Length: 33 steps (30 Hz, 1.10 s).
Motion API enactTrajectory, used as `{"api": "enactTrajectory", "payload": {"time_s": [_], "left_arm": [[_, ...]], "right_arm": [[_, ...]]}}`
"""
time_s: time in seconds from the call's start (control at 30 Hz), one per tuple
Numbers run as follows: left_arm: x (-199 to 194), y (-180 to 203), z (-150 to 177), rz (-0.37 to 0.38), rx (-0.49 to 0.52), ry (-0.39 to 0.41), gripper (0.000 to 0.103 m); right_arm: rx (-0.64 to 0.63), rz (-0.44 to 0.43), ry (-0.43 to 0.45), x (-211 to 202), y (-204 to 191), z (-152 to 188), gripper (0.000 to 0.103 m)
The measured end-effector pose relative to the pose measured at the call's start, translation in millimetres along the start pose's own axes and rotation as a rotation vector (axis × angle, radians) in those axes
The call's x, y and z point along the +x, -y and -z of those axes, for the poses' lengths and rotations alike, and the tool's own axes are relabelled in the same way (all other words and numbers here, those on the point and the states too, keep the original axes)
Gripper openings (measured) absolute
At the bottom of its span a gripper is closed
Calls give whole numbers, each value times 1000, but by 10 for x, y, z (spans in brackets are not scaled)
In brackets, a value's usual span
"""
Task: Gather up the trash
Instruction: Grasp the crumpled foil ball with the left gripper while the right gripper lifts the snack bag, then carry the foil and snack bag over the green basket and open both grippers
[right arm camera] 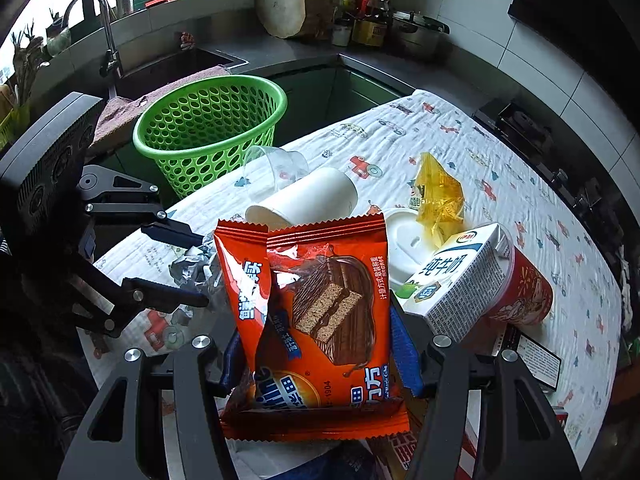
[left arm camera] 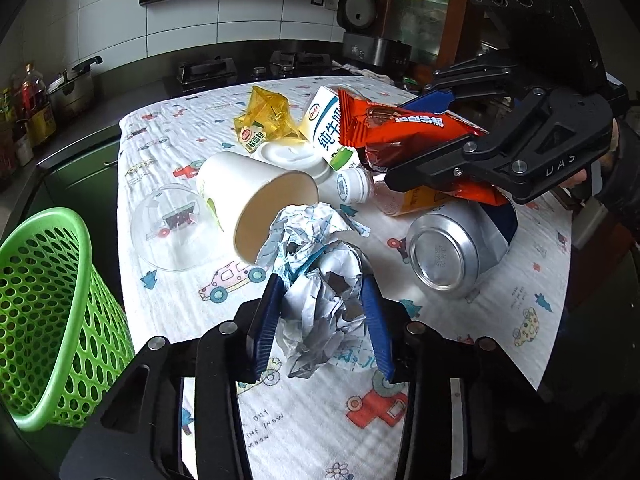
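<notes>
From the left wrist, the left gripper (left arm camera: 324, 304) has its blue pads pressed on a crumpled paper wad (left arm camera: 320, 280) that rests on the cloth, so that piece looks seized but not yet carried off. The green mesh basket (left arm camera: 48, 312) stands at the left edge just beside the table; what shows of its inside holds nothing, so I judge the collecting barely begun. Left on the table are a tipped paper cup (left arm camera: 256, 200), a clear plastic cup (left arm camera: 168, 228), a white lid (left arm camera: 288, 156), a yellow wrapper (left arm camera: 268, 120), a milk carton (left arm camera: 324, 128), a small bottle (left arm camera: 352, 186) and a dented aluminium can (left arm camera: 452, 248). The right gripper (left arm camera: 420, 140) hangs above them, clamped on an orange snack wrapper (left arm camera: 400, 128). From the right wrist, that same orange snack wrapper (right arm camera: 320, 320) fills the middle of the view, pinched between the blue pads of the right gripper (right arm camera: 320, 344), and it sits well short of the green mesh basket (right arm camera: 212, 128) beyond the table's far corner. The basket's inside looks empty here too, though its bottom is hidden. A red cup (right arm camera: 528, 288) lies behind the milk carton (right arm camera: 460, 280). The surface is a white cloth printed with cars (right arm camera: 500, 168), lying flat over a table in a kitchen with a dark counter, a sink and tap (right arm camera: 96, 20), a round chopping block (right arm camera: 288, 4), condiment bottles and a steel pot.
</notes>
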<state>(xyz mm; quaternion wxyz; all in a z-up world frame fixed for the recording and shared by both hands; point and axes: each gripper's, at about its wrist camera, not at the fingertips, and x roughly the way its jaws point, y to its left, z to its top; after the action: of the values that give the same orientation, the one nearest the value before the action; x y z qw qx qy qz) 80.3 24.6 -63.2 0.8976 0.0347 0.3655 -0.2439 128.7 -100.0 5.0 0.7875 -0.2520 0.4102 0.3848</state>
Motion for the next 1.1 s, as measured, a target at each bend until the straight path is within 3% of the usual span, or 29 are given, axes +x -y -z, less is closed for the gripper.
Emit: {"api": "enactTrajectory", "payload": {"time_s": [0.17,0.37,0.5,0.7,0.93,1.1], "left_arm": [[-134,11,20,2,-15,28,29],[-474,-85,55,-13,-80,99,29],[-808,-299,52,-93,-120,163,29],[-1125,-1038,37,-279,-216,190,29],[-1061,-1881,143,-457,-326,114,30],[-928,-2271,280,-505,-399,58,36]], "right_arm": [[0,-6,18,-46,-60,-26,58],[-9,-20,66,-176,-177,-158,58],[-15,-26,81,-178,-263,-315,58],[14,-54,104,-47,-414,-695,58],[81,-81,93,288,-676,-1266,58],[181,-99,62,646,-785,-1651,58]]}}
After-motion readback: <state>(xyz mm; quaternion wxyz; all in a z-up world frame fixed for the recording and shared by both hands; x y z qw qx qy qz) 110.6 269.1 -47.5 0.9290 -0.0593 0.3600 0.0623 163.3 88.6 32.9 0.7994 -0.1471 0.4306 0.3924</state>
